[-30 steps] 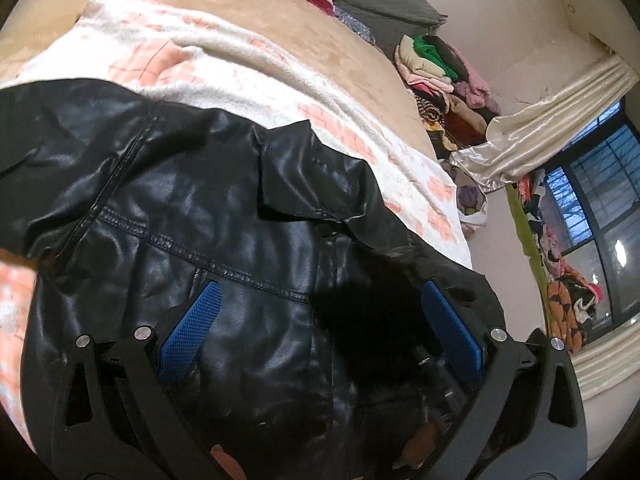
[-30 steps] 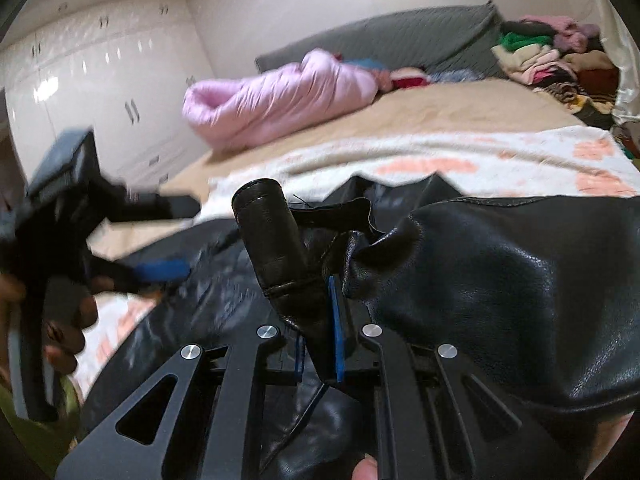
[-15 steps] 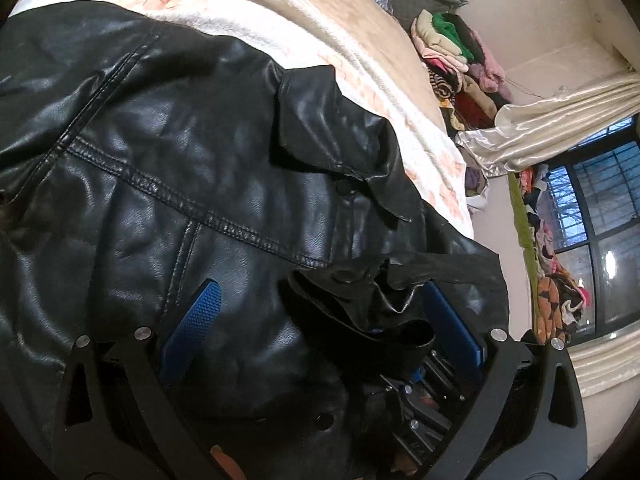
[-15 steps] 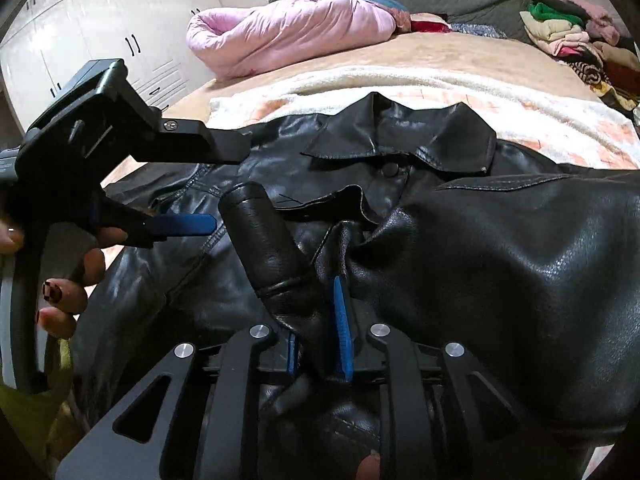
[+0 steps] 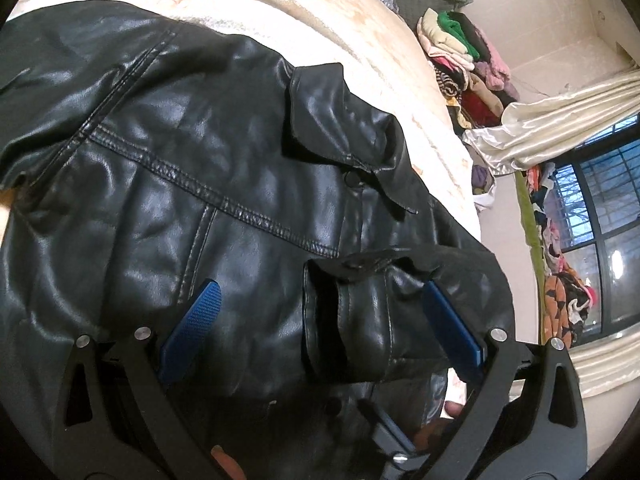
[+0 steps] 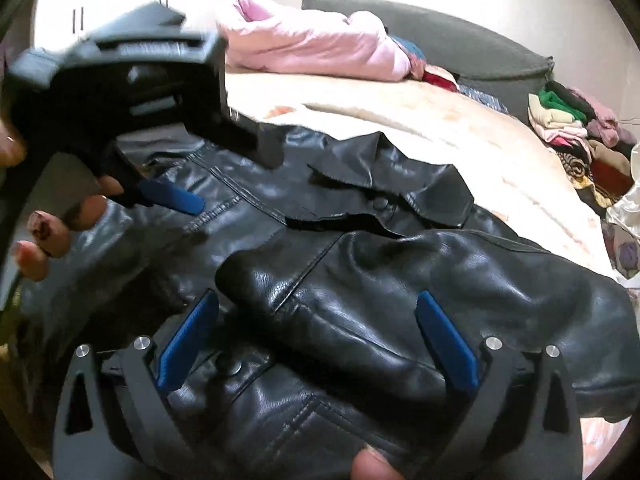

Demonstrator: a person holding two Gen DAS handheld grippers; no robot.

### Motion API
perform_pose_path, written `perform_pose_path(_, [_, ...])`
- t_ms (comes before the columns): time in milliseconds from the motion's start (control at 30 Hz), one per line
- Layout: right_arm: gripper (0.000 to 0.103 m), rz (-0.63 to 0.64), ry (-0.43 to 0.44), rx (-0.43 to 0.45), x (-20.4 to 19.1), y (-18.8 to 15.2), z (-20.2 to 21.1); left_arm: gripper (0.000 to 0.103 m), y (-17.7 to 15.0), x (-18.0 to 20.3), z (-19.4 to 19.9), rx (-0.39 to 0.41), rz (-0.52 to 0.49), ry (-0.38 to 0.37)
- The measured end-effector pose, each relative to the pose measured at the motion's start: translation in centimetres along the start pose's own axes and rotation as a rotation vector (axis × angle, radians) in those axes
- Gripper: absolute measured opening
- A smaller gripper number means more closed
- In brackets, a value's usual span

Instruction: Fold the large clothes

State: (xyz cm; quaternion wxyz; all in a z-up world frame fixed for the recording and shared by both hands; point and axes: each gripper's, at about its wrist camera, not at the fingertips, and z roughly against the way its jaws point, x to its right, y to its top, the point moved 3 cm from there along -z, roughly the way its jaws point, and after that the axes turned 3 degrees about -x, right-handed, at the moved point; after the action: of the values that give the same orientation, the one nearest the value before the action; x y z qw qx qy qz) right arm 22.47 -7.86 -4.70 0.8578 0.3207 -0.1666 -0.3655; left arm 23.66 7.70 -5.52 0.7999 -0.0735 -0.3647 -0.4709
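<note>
Jacket [image 6: 360, 280] flat on blanket [image 6: 500, 160] atop bed [image 6: 360, 92], clothes pile [image 6: 568, 120] behind-right, sleeve [image 6: 320, 304] across jacket front.

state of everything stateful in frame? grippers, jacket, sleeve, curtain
left gripper: open, empty, over the jacket.
right gripper: open, straddling the sleeve, not clamping.
black leather jacket: spread on the bed, collar button fastened.
sleeve: folded across the jacket front.
curtain: drawn aside, window exposed.

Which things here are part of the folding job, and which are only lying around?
Part of the job:
- black leather jacket, sleeve folded across its front
- left gripper, jaws open
- right gripper, jaws open

Lying around:
- pink quilt
- pile of clothes
- curtain
- patterned blanket
</note>
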Motion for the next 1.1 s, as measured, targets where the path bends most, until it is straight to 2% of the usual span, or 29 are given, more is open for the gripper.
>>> perform_pose_path(167, [0.099,-0.012,0.046,0.035,2.3,-0.3,3.0,0.094,-0.7,0.0,-1.0,-0.046,0.023,-0.031])
perform_pose_path(300, [0.099,-0.04,-0.012,0.056,5.2,-0.5,5.1,0.094,-1.3,0.8,-2.7,-0.091,0.032,-0.098])
perform_pose_path(367, [0.099,-0.085,-0.024,0.083,6.8,-0.7,6.2,0.093,-1.5,1.1,-3.5,-0.104,0.032,-0.102])
perform_pose_path(400, [0.099,-0.121,-0.03,0.101,7.9,-0.7,7.0,0.091,-1.6,1.3,-3.8,-0.11,0.03,-0.102])
perform_pose_path(467, [0.099,-0.18,-0.036,0.141,9.7,-0.8,8.2,0.078,-1.6,2.0,-4.5,-0.115,0.018,-0.109])
perform_pose_path(600, [0.099,-0.299,-0.067,0.223,13.4,-1.3,10.8,0.077,-1.5,2.3,-6.0,-0.144,0.042,-0.1])
perform_pose_path(633, [0.099,-0.325,-0.079,0.239,14.2,-1.6,11.3,0.073,-1.6,2.5,-6.2,-0.14,0.033,-0.085])
perform_pose_path(700, [0.099,-0.391,-0.093,0.27,15.9,-2.0,12.2,0.044,-1.5,2.9,-6.2,-0.118,0.01,-0.065])
perform_pose_path(733, [0.099,-0.418,-0.095,0.284,16.5,-2.3,12.6,0.025,-1.5,3.0,-6.2,-0.116,0.009,-0.08])
perform_pose_path(767, [0.099,-0.458,-0.1,0.302,17.4,-2.6,13.1,0.015,-1.4,3.2,-6.2,-0.116,0.007,-0.099])
perform_pose_path(867, [0.099,-0.519,-0.128,0.32,18.9,-3.2,13.5,0.005,-1.2,5.1,-5.5,-0.083,-0.089,-0.071])
perform_pose_path(1100, [0.099,-0.671,-0.239,0.327,22.5,-5.4,14.2,0.002,0.7,9.9,0.0,0.039,-0.213,-0.129])
